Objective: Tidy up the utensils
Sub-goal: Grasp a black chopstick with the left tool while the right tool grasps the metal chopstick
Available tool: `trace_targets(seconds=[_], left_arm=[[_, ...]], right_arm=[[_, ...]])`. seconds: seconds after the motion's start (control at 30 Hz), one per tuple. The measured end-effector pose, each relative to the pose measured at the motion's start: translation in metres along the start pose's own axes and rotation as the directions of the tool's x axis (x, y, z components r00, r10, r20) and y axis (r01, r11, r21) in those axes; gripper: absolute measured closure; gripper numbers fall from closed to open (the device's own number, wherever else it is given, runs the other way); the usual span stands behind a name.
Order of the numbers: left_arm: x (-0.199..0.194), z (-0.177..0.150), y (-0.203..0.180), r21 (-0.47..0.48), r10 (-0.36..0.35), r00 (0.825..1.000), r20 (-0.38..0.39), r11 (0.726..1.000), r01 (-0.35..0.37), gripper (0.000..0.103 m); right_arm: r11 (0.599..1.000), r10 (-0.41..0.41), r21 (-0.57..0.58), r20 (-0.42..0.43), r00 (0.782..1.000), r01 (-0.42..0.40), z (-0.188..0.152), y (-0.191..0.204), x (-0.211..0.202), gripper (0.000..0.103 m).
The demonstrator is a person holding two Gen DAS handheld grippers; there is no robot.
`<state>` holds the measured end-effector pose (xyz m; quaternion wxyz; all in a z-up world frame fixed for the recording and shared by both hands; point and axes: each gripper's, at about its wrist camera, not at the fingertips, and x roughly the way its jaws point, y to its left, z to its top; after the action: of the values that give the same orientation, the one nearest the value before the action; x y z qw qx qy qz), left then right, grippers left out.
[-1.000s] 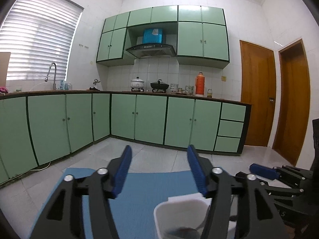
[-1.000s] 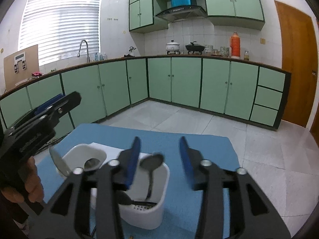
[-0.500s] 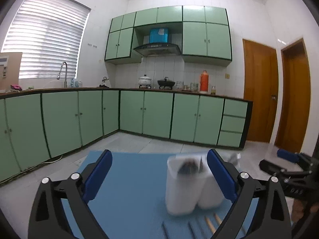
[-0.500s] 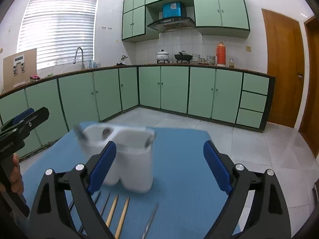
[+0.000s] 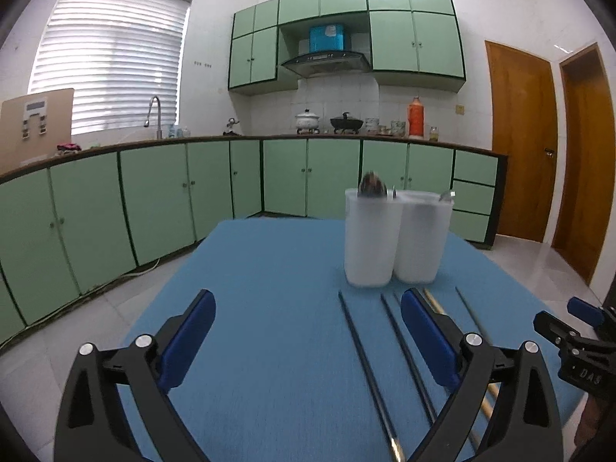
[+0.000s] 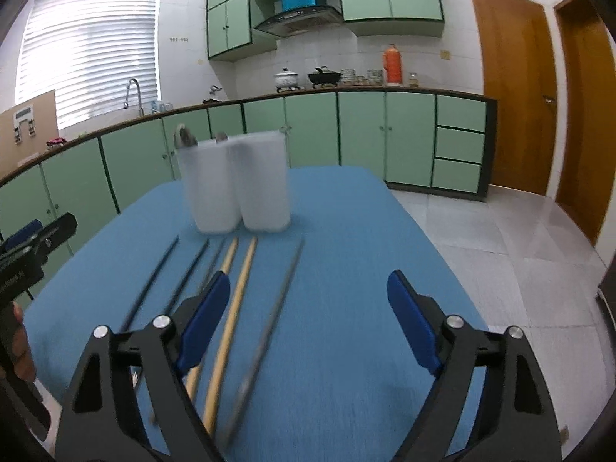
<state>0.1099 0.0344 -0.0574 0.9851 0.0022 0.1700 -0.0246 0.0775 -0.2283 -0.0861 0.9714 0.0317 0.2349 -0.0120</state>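
Two white holders are standing side by side, touching, toward the far end of the blue mat. Spoon bowls are sticking up over their rims. Several chopsticks are lying on the mat in front of the holders, running lengthwise toward the cameras: dark ones on the left, two wooden ones next to them, and one grey one on the right. Their exact count is getting lost in blur.

Left gripper is hovering over the mat with its jaws standing wide apart and nothing between the pads; the dark chopsticks are lying below it, by its right finger. Right gripper is hanging over the near ends of the chopsticks, its jaws closing slightly from wide and gripping nothing; the wooden and grey sticks are lying beneath the gap, near its left finger.
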Motion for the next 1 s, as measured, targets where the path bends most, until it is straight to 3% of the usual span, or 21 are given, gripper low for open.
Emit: trace_targets(seconds=[0.2,0.43,1.0], left_arm=[[-0.017,-0.024,-0.008,0.018,0.023,0.999,-0.028,1.0,-0.022,0.008],[-0.034,-0.048,-0.015,0.044,0.021,0.998,-0.054,0.999,-0.019,0.008],[-0.043,-0.051,-0.013,0.032,0.013,0.998,-0.057,0.999,-0.011,0.008]], right_arm=[[1.0,-0.009,0.028,-0.007,1.0,0.01,-0.036,0.002,-0.021,0.039],[1.0,0.024,-0.014,-0.047,0.999,-0.025,-0.059,0.012,-0.028,0.053],[0.997,0.051,-0.055,-0.079,0.996,-0.055,-0.067,0.028,-0.031,0.066]])
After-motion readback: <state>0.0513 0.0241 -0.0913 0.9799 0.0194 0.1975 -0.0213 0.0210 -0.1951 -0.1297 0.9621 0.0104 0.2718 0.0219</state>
